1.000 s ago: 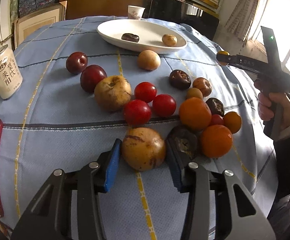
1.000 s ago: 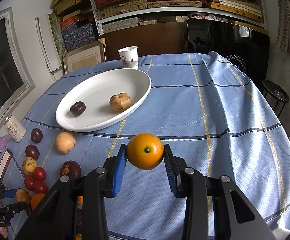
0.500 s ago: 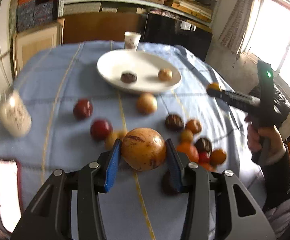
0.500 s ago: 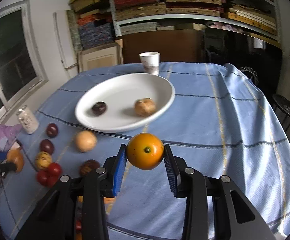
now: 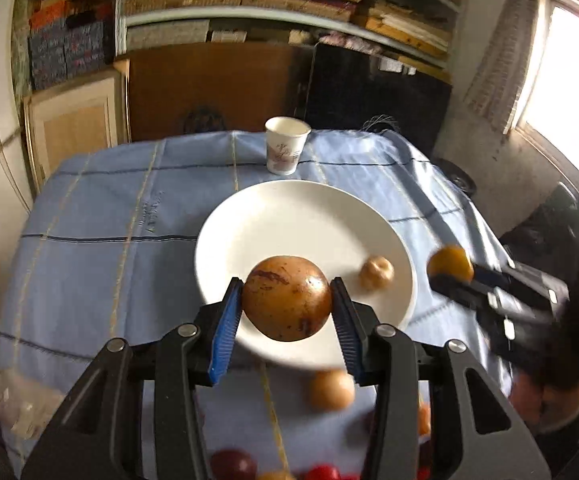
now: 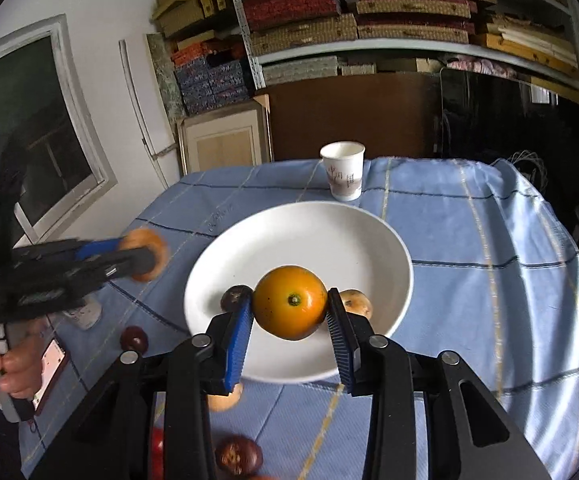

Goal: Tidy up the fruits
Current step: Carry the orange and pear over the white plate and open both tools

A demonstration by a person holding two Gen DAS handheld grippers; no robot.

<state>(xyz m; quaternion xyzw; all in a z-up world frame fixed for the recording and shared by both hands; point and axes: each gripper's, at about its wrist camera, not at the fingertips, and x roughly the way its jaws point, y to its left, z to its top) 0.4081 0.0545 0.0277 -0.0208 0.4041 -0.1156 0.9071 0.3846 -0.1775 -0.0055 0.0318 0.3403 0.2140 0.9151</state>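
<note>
The left gripper (image 5: 287, 312) pinches a brown speckled fruit (image 5: 286, 298) between its blue pads, held above the near part of the white plate (image 5: 249, 232). The right gripper (image 6: 289, 314) pinches an orange (image 6: 290, 302) the same way, also over the plate's near side.

Just beyond the orange, 2 fruits lie in the plate: a dark one (image 6: 233, 297) to its left and a tan one (image 6: 356, 302) to its right. The plate's far half is bare. A paper cup (image 6: 343, 176) stands just past the far rim.

Nearer than the plate, loose fruits lie on the blue checked tablecloth (image 6: 489, 248), blurred. To the right the cloth is open up to its drooping edge. Shelves of stacked boxes (image 6: 369, 12) fill the far wall.
</note>
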